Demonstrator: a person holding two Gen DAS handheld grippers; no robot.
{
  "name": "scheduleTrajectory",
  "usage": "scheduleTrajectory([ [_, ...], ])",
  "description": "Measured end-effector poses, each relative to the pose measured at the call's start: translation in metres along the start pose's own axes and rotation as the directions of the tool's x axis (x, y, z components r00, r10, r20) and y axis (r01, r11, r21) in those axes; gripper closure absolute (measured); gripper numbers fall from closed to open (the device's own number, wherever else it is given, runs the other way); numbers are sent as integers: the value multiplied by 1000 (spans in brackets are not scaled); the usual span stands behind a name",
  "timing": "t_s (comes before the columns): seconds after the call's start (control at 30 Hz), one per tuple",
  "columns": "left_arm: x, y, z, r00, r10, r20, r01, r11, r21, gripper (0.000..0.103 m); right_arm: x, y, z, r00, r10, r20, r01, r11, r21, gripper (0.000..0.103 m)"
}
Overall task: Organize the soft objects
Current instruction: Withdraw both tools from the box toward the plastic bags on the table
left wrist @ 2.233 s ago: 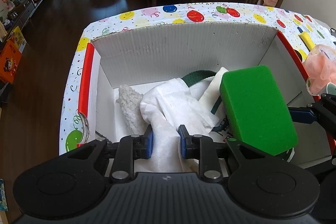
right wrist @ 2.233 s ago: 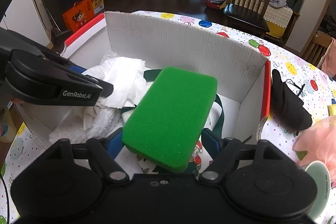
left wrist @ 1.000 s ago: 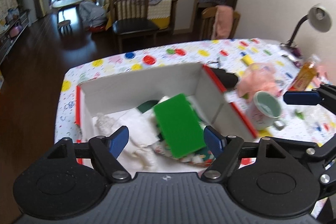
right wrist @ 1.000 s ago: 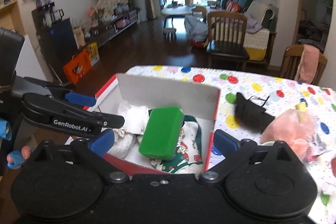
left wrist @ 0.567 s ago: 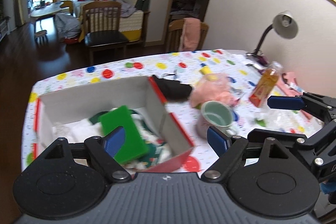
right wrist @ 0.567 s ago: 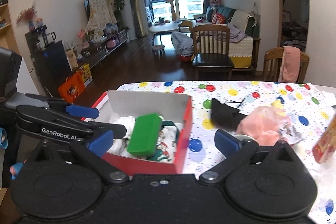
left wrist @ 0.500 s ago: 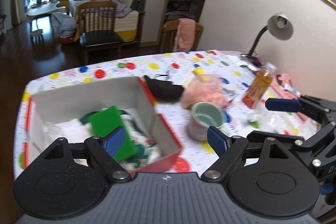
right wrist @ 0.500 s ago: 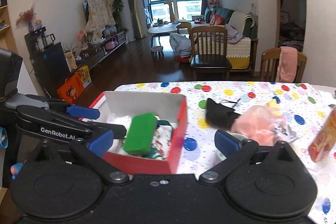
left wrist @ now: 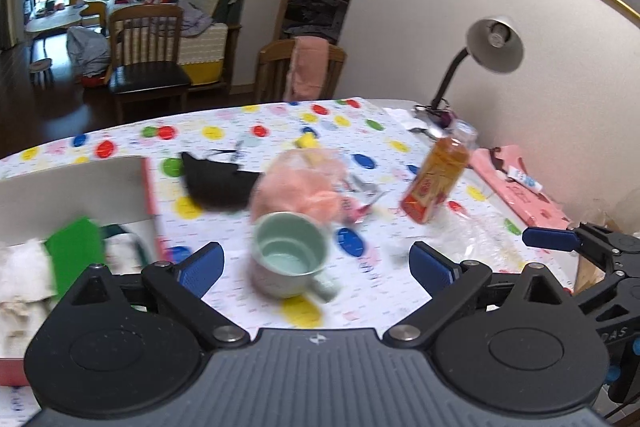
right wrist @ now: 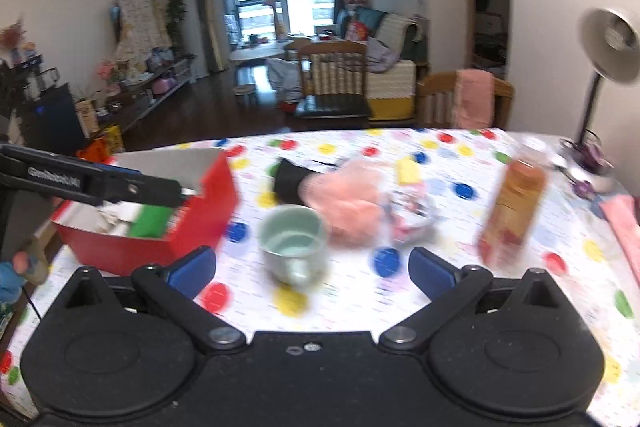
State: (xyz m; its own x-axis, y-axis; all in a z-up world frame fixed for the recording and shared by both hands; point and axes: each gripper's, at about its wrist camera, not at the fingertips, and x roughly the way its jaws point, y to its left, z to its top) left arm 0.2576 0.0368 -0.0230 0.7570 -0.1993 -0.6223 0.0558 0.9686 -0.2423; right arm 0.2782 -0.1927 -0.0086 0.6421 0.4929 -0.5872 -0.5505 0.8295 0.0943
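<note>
A red cardboard box (right wrist: 160,243) stands at the table's left and holds a green sponge (left wrist: 74,253) and white cloths (left wrist: 20,267); the sponge also shows in the right wrist view (right wrist: 151,221). A pink soft puff (left wrist: 304,187) and a black cloth item (left wrist: 218,179) lie on the dotted tablecloth beyond a mint cup (left wrist: 290,259). My left gripper (left wrist: 316,269) is open and empty, above the table before the cup. My right gripper (right wrist: 312,267) is open and empty, also facing the cup (right wrist: 292,243) and the puff (right wrist: 348,203).
An orange drink bottle (left wrist: 438,181) stands right of the cup, also in the right wrist view (right wrist: 512,203). A desk lamp (left wrist: 488,51), a pink packet (left wrist: 516,187), crinkled clear plastic (left wrist: 480,231) and a yellow block (right wrist: 408,169) are on the table. Chairs stand behind it.
Both grippers let go of the cloth and the sponge in the box, opened, pulled up and back, and swung right. The cup, puff and bottle now fill the middle of both views.
</note>
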Motion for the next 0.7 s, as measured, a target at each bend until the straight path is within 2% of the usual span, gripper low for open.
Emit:
scheduleTrajectory([
  [0.17, 35, -47, 1, 999, -31, -9, 32, 999, 25, 3, -7, -58, -20, 997, -68, -27, 69, 996, 48, 0],
  [0.4, 89, -106, -1, 996, -70, -63, 75, 995, 66, 3, -8, -126, -46, 986, -150, -69, 156, 984, 83, 0],
  [0.6, 130, -138, -3, 998, -2, -56, 8, 994, 105, 3, -5, -174, -64, 975, -201, -99, 211, 971, 112, 1],
  [0.7, 150, -146, -3, 997, -13, -74, 21, 994, 107, 3, 0, -195, -71, 966, -230, -115, 243, 963, 116, 2],
])
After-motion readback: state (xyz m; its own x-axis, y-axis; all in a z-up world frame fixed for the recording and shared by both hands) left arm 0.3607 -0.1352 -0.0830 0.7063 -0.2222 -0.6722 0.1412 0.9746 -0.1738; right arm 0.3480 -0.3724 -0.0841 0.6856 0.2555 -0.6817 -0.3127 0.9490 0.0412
